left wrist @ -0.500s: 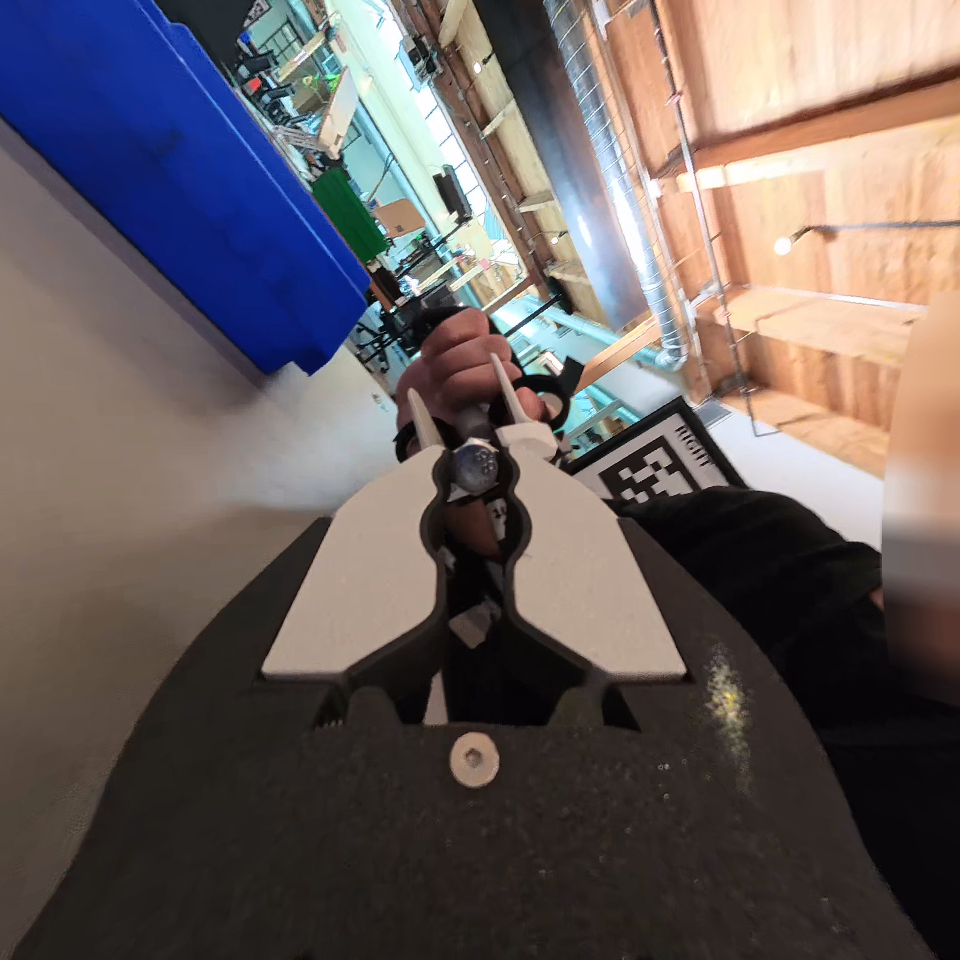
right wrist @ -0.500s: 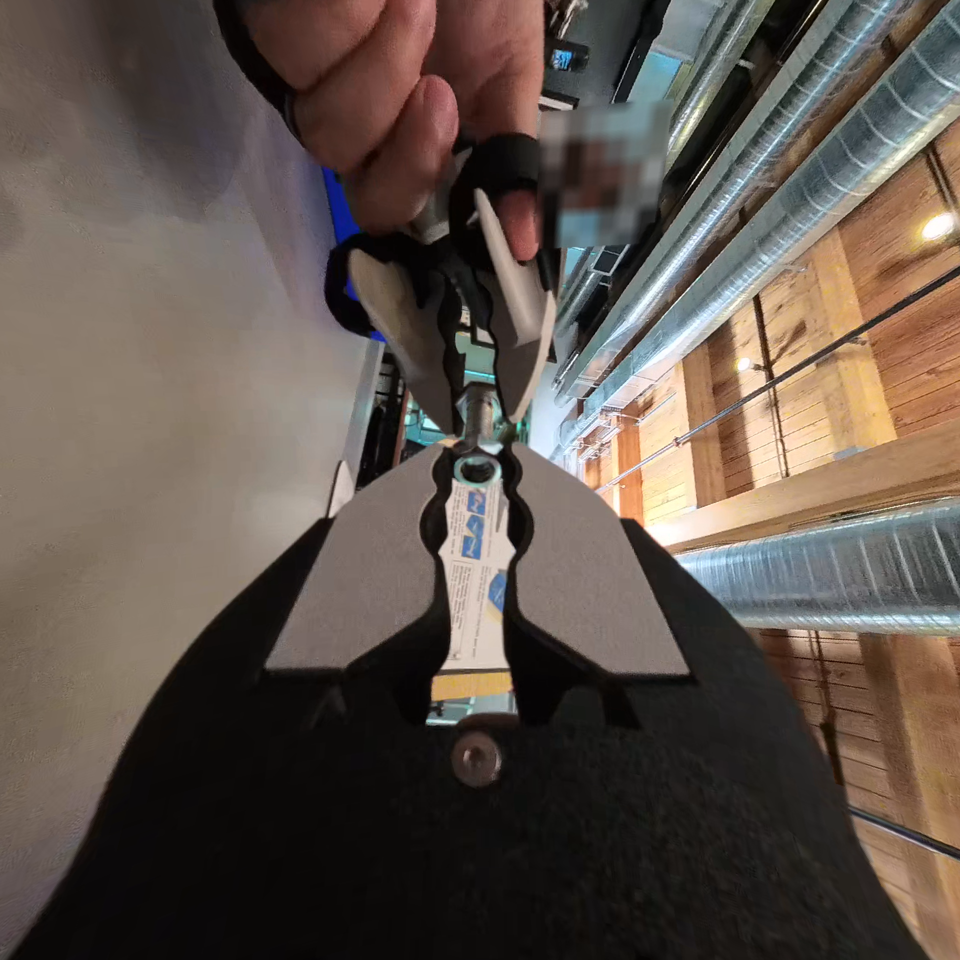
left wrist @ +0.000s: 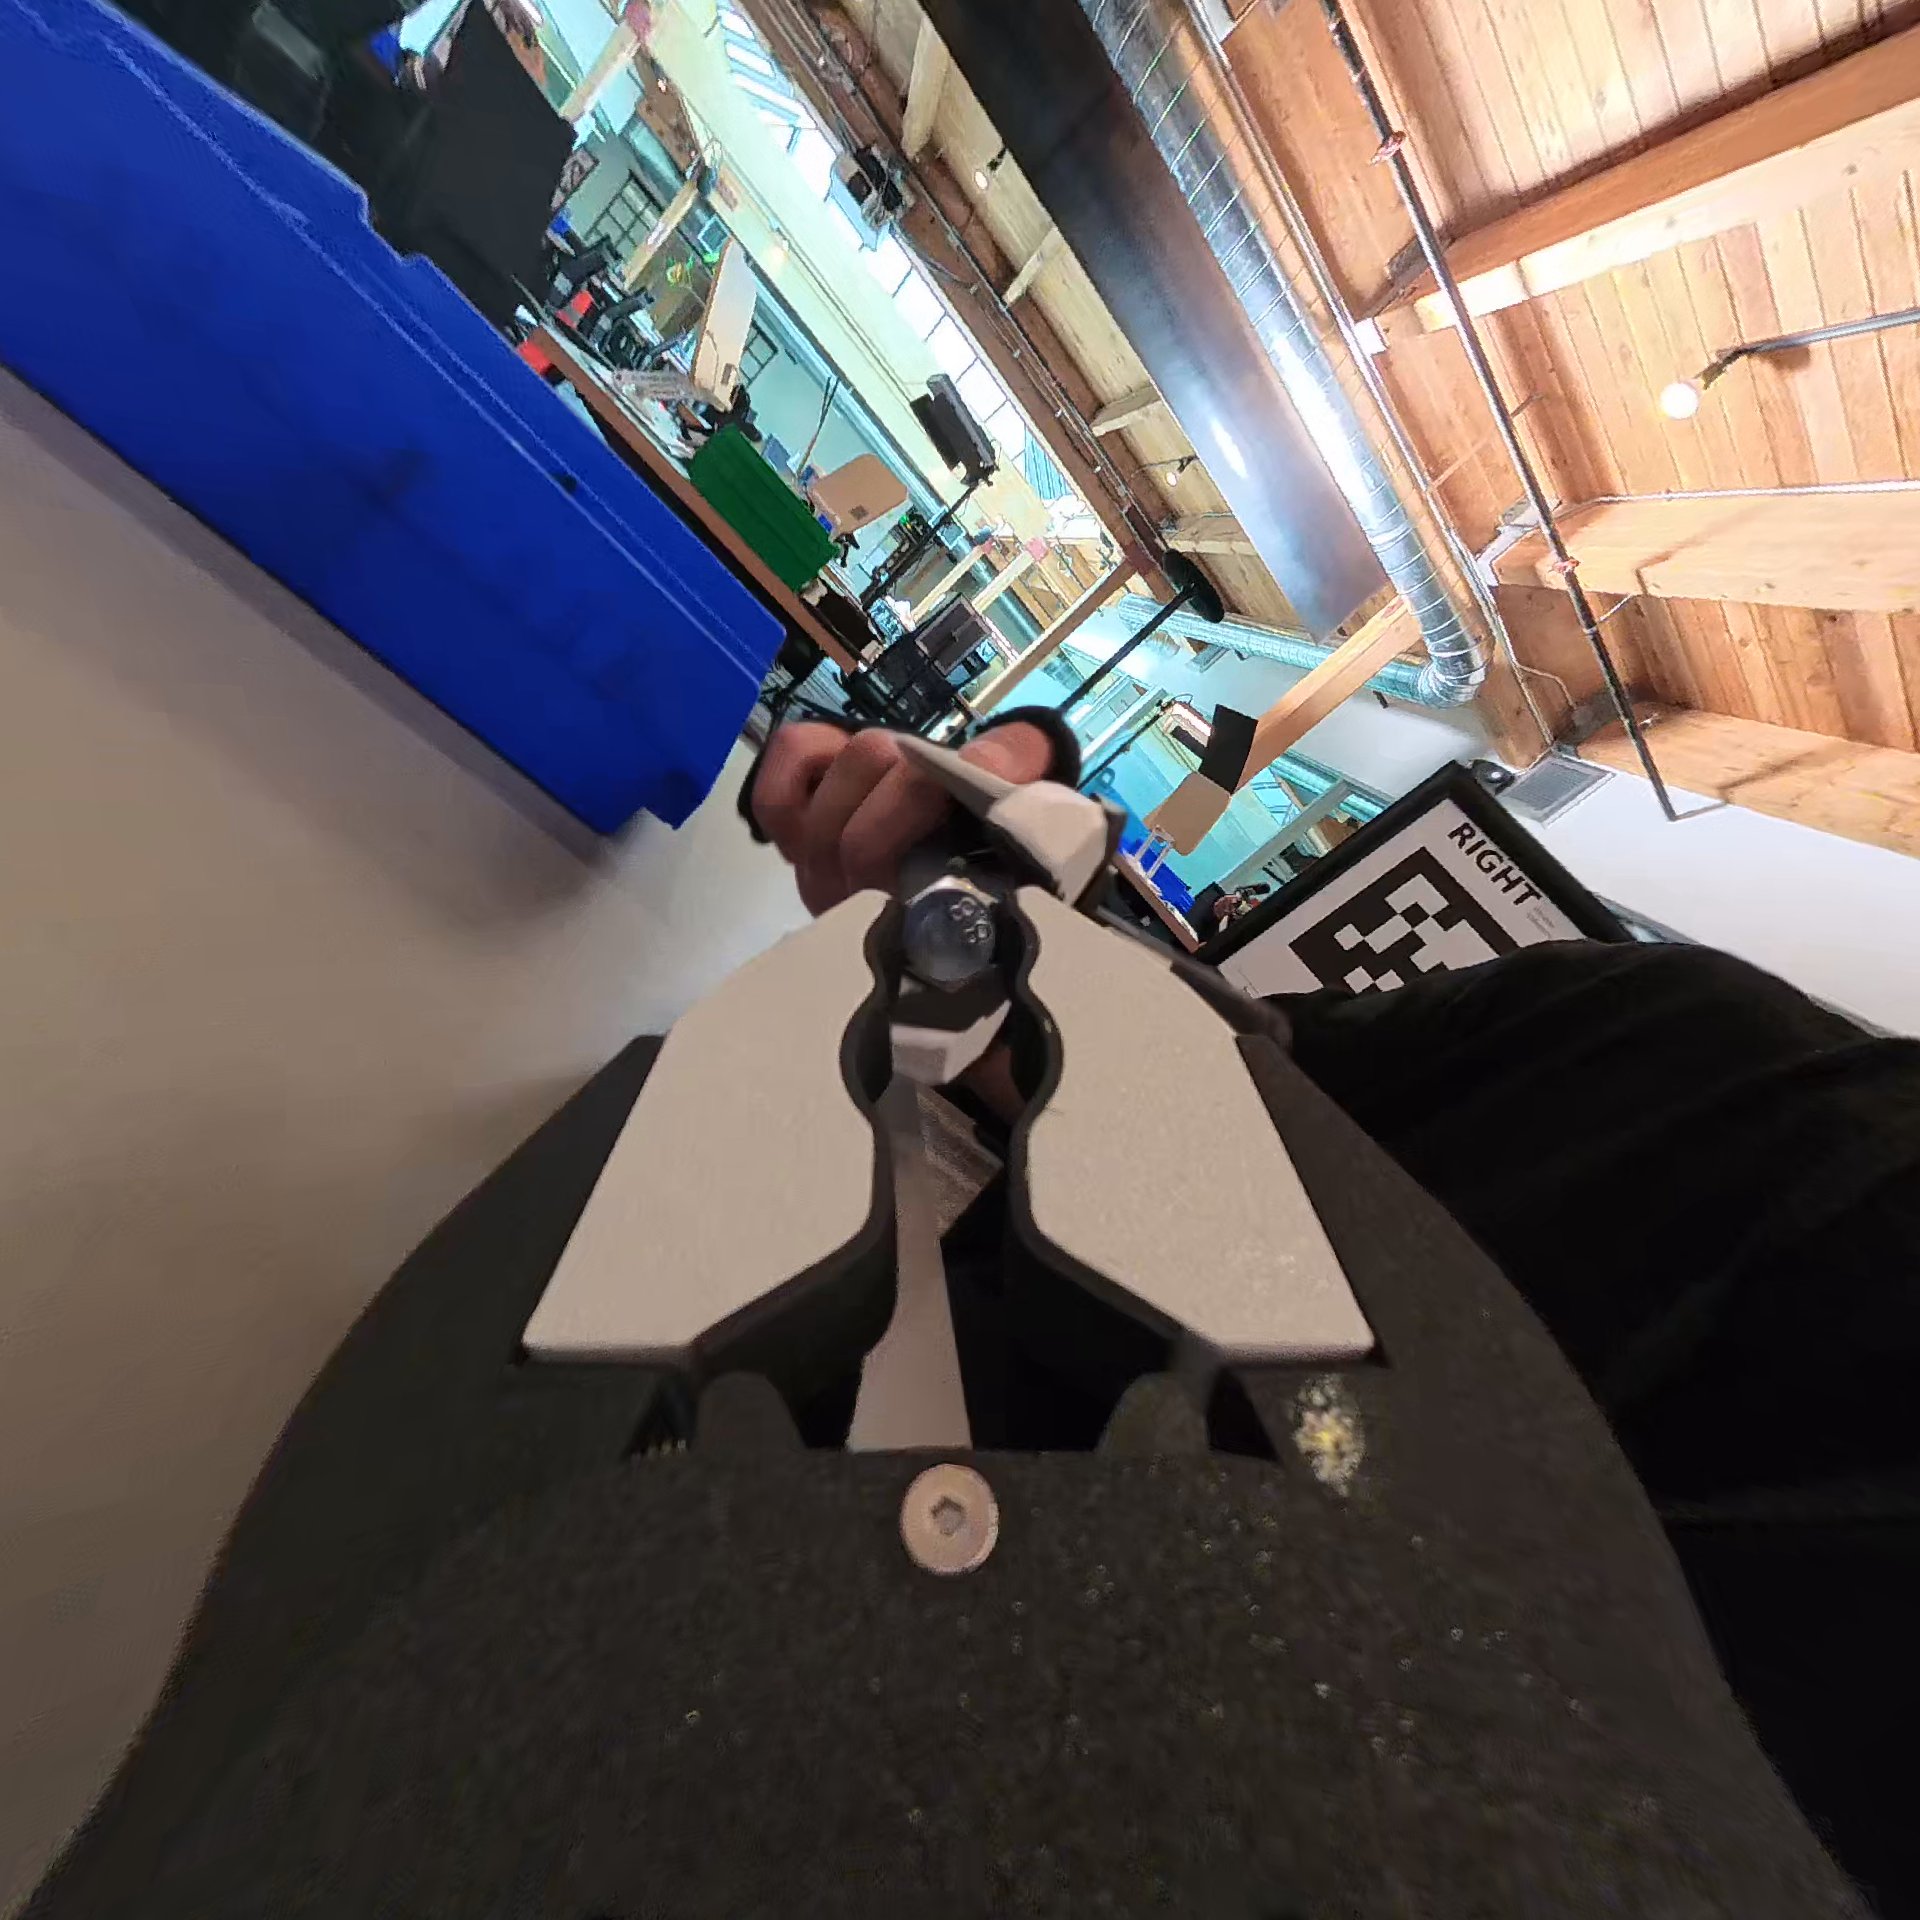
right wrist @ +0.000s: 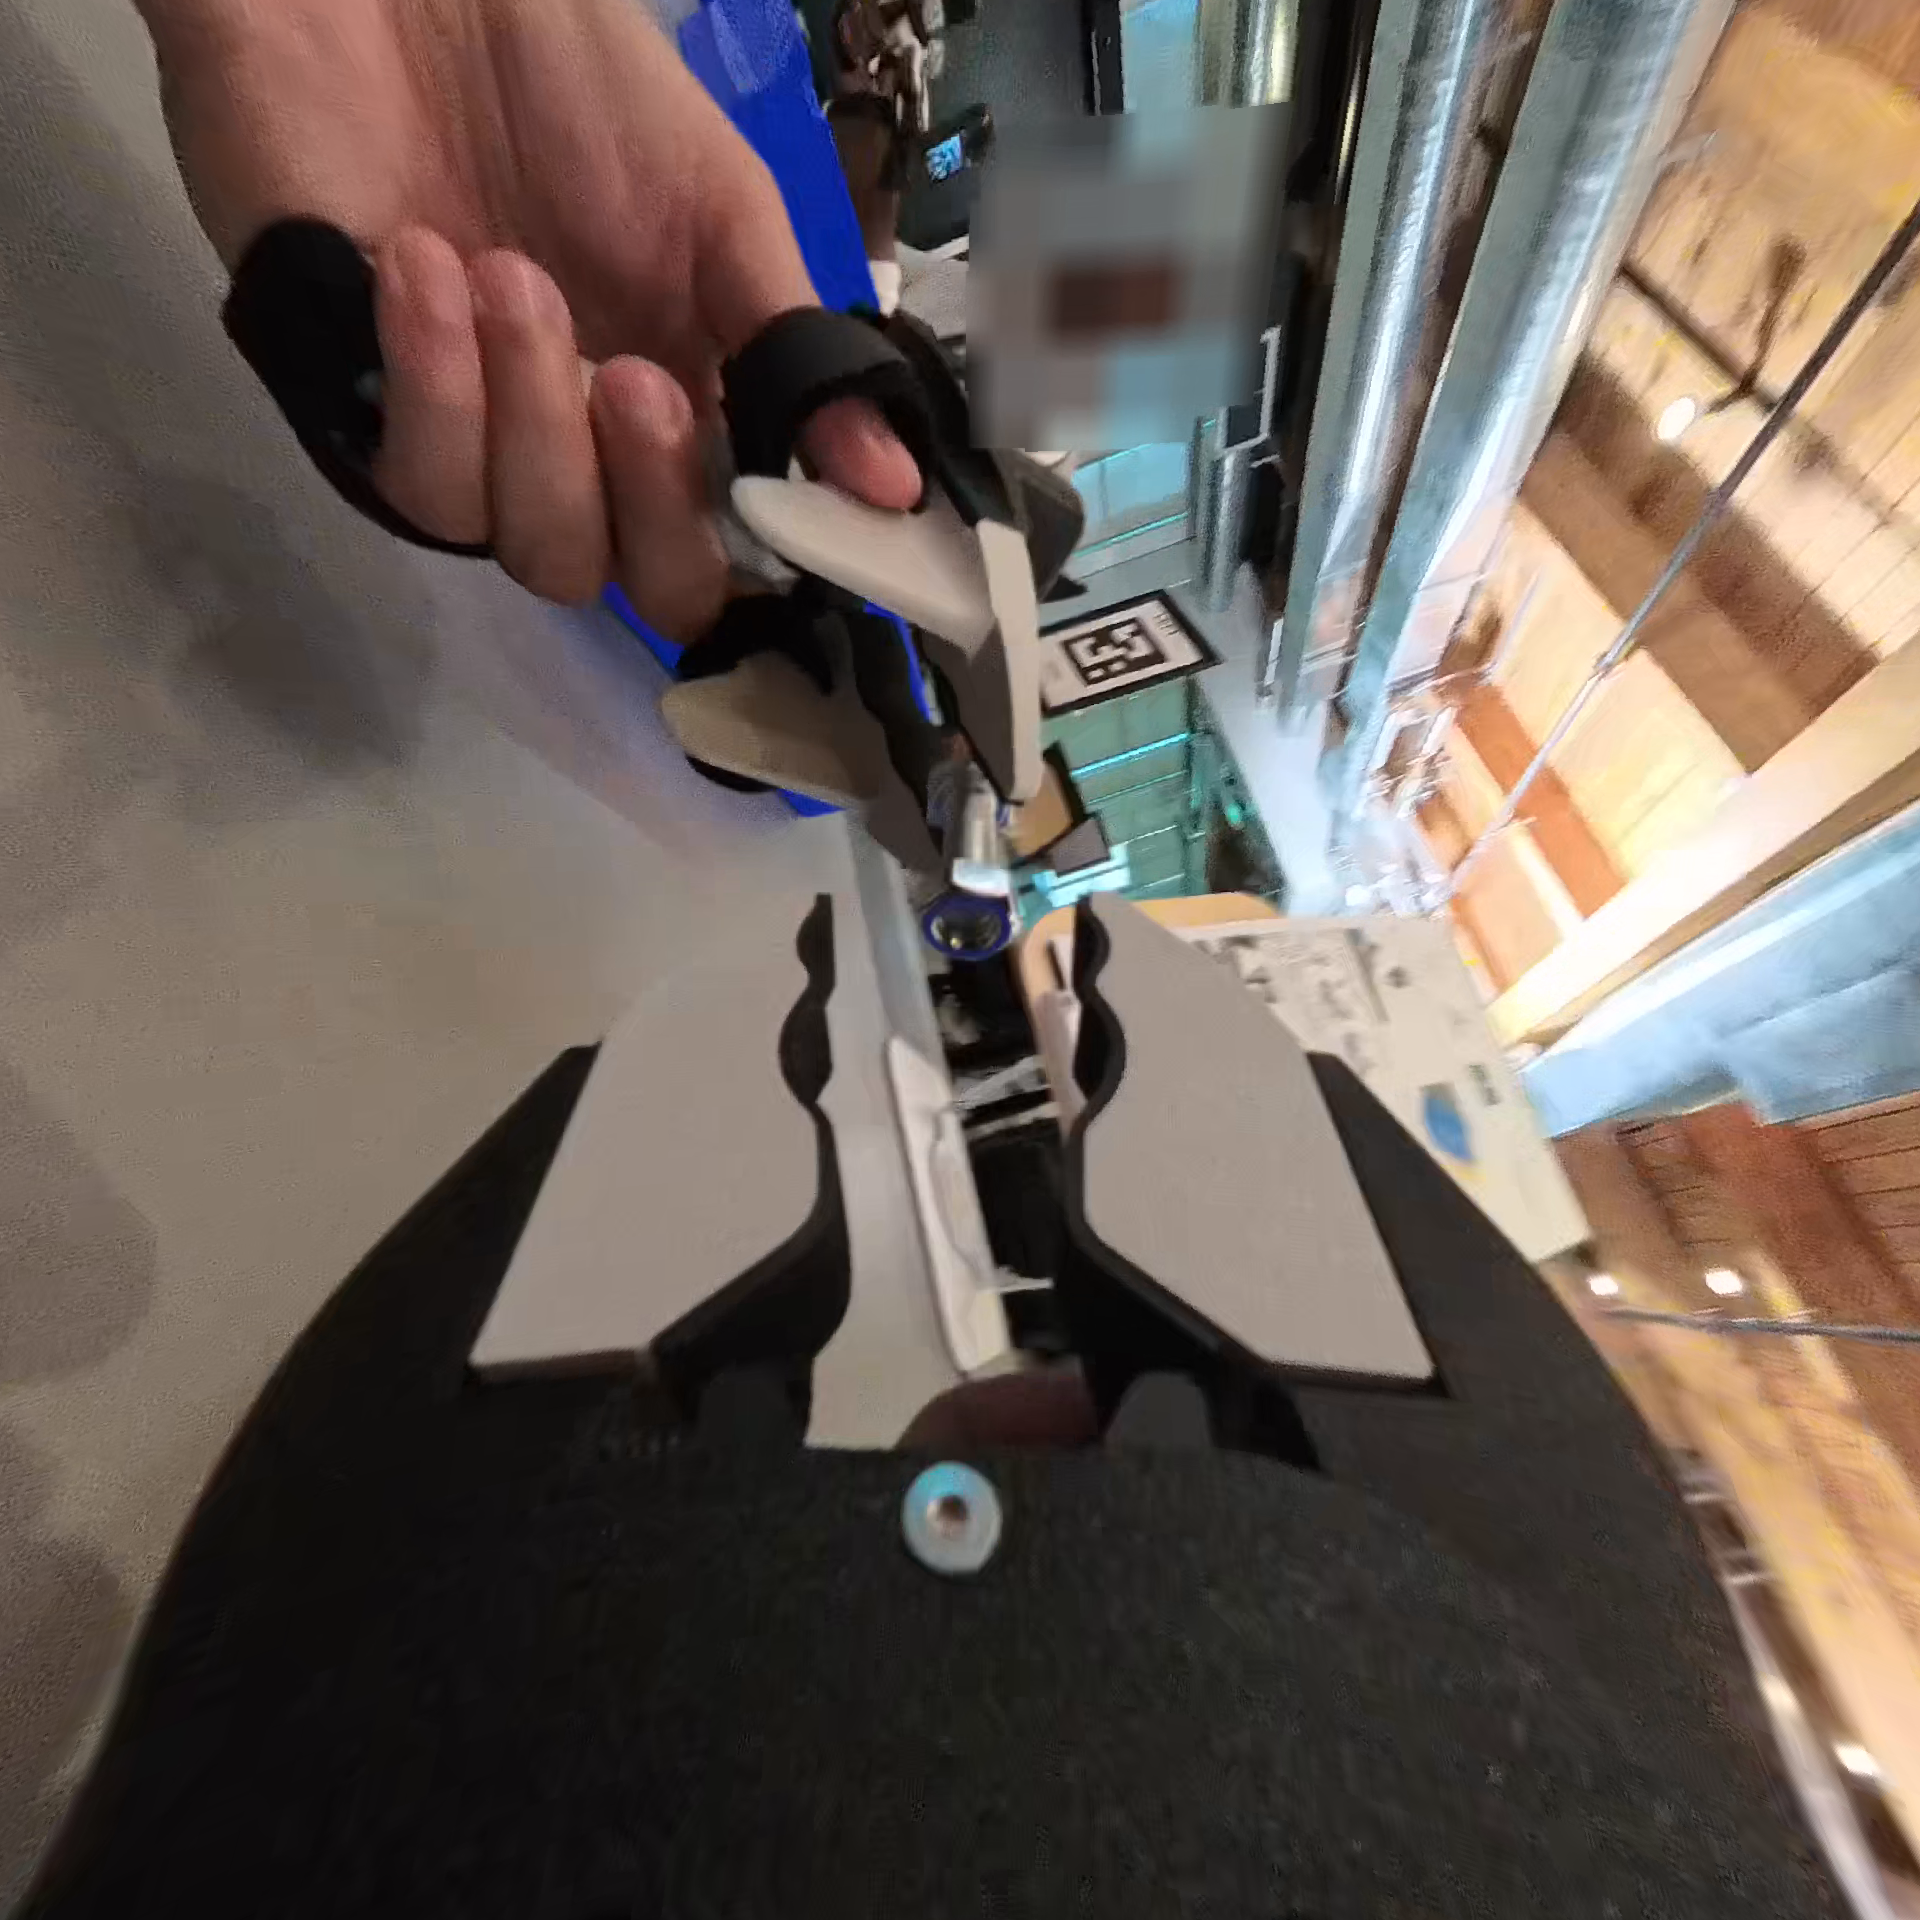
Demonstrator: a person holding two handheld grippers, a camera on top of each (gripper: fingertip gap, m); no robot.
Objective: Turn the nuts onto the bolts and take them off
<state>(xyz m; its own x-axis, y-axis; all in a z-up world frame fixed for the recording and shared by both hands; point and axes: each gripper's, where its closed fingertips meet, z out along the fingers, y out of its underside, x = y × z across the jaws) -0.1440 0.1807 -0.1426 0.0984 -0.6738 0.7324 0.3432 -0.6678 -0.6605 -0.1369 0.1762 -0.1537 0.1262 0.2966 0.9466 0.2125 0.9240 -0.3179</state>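
In the left wrist view my left gripper (left wrist: 951, 920) is shut on the hex head of a steel bolt (left wrist: 948, 935). The bolt's shank points away toward the right gripper, whose white fingers (left wrist: 1044, 831) show just beyond with a hand behind them. In the right wrist view my right gripper (right wrist: 951, 920) is open, its jaws well apart. The bolt (right wrist: 977, 831) sticks out toward me from the left gripper (right wrist: 961, 810), with a nut (right wrist: 969, 925) on its near end. The nut sits between my open fingertips, touching neither.
A blue bin (left wrist: 312, 416) stands on the white table (left wrist: 208, 1039) to the left; it also shows behind the hand in the right wrist view (right wrist: 769, 208). A black-and-white marker plate (left wrist: 1403, 935) and a dark sleeve (left wrist: 1558, 1195) are at right.
My right gripper has opened and let go of the nut, which stays on the bolt. It has also turned about the bolt's axis. My left gripper still holds the bolt head.
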